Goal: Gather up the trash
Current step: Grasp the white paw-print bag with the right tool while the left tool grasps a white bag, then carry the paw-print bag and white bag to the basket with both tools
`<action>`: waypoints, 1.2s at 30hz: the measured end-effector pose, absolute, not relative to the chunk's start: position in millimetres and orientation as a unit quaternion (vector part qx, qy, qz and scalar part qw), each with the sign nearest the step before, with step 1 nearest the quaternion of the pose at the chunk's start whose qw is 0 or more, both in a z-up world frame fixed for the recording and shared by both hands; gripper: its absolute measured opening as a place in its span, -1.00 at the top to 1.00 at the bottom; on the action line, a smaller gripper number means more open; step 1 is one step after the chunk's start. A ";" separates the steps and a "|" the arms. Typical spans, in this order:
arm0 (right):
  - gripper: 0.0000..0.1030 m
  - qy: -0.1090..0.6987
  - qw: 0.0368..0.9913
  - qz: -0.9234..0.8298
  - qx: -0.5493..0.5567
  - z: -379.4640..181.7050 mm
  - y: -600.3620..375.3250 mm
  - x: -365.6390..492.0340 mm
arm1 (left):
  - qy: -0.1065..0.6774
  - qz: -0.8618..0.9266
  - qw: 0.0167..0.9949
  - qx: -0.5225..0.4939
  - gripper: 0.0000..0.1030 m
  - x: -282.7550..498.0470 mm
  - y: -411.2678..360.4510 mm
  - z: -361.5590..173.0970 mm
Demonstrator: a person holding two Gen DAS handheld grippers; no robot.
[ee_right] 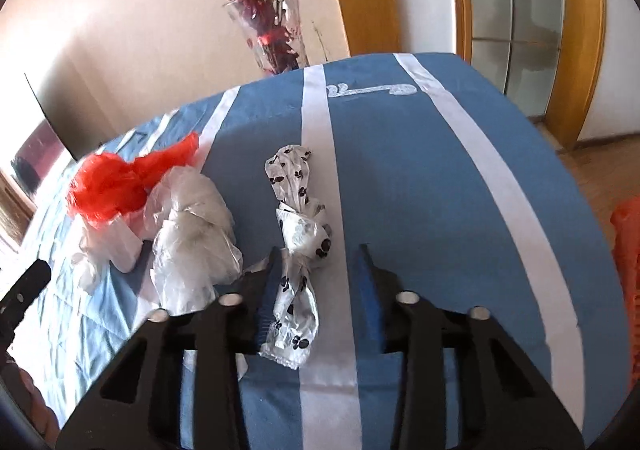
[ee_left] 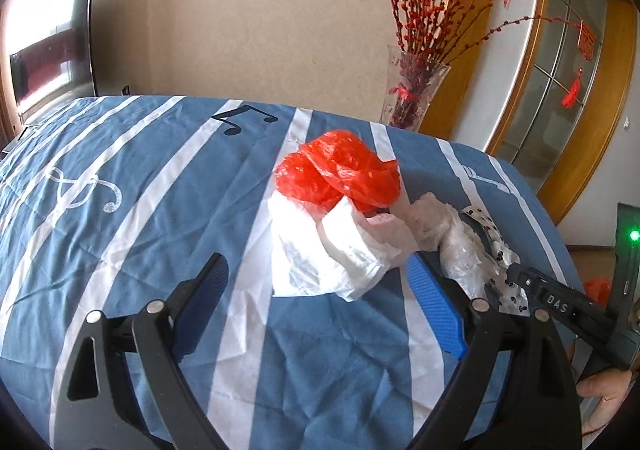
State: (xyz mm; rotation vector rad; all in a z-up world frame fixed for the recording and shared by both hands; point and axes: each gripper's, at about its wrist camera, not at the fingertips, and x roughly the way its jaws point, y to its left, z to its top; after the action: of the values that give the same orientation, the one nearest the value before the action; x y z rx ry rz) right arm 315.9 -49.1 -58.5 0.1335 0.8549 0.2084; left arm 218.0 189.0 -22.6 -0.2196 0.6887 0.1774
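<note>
A heap of trash lies on the blue striped tablecloth (ee_left: 132,234): a crumpled red plastic bag (ee_left: 340,170) (ee_right: 108,186), a white bag (ee_left: 304,274) in front of it, a clear plastic bag (ee_left: 452,238) (ee_right: 192,242) and a knotted white bag with black paw prints (ee_right: 298,234) (ee_left: 496,242). My left gripper (ee_left: 316,258) stands open just before the white bag, which reaches between its fingertips. My right gripper (ee_right: 319,250) straddles the paw-print bag. Its left pad touches the bag and its right pad stands apart from it.
A tall glass vase of red branches (ee_left: 412,90) (ee_right: 272,30) stands behind the table's far edge. A television (ee_left: 52,42) hangs at the left. Something orange (ee_right: 628,290) sits off the table's right side. A hand (ee_left: 604,390) holds the right gripper's body.
</note>
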 end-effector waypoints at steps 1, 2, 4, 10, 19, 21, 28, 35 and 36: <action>0.82 0.420 0.901 0.098 0.043 -60.4 -46.1 315.5 | 0.338 0.083 0.931 -0.107 -0.73 219.6 186.4 -23.0; 0.82 0.424 0.900 0.098 0.041 -61.4 -46.8 314.5 | 0.340 0.077 0.931 -0.105 -0.73 221.5 181.7 -23.5; 0.85 0.423 0.900 0.094 0.040 -61.7 -53.3 309.3 | 0.342 0.066 0.932 -0.101 -0.72 224.5 172.0 -23.8; 0.91 0.410 0.910 0.039 0.052 -58.4 -98.0 286.4 | 0.357 0.030 0.930 -0.083 -0.72 241.6 133.3 -24.9; 0.91 0.382 0.919 -0.016 0.101 -45.3 -176.2 250.6 | 0.418 0.009 0.907 -0.055 -0.35 284.0 80.8 -48.3; 0.91 0.380 0.919 -0.019 0.106 -44.0 -184.6 245.2 | 0.434 0.009 0.899 -0.054 -0.15 291.8 73.2 -57.0; 0.91 0.365 0.924 -0.026 0.113 -36.8 -205.5 222.3 | 0.426 -0.029 0.902 -0.057 0.68 290.5 58.0 -56.4; 0.91 0.334 0.934 -0.040 0.121 -19.1 -222.0 196.9 | 0.389 -0.082 0.916 -0.049 0.75 260.8 33.7 -28.5; 0.91 0.330 0.935 -0.043 0.121 -17.0 -224.5 192.5 | 0.386 -0.088 0.917 -0.050 0.75 260.1 31.1 -25.5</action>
State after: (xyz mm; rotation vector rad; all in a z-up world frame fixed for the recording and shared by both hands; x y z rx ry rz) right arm 192.5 -224.5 -17.0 0.2472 0.6753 -0.0884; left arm 260.1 31.1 -25.5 -0.1028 0.7946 -0.1811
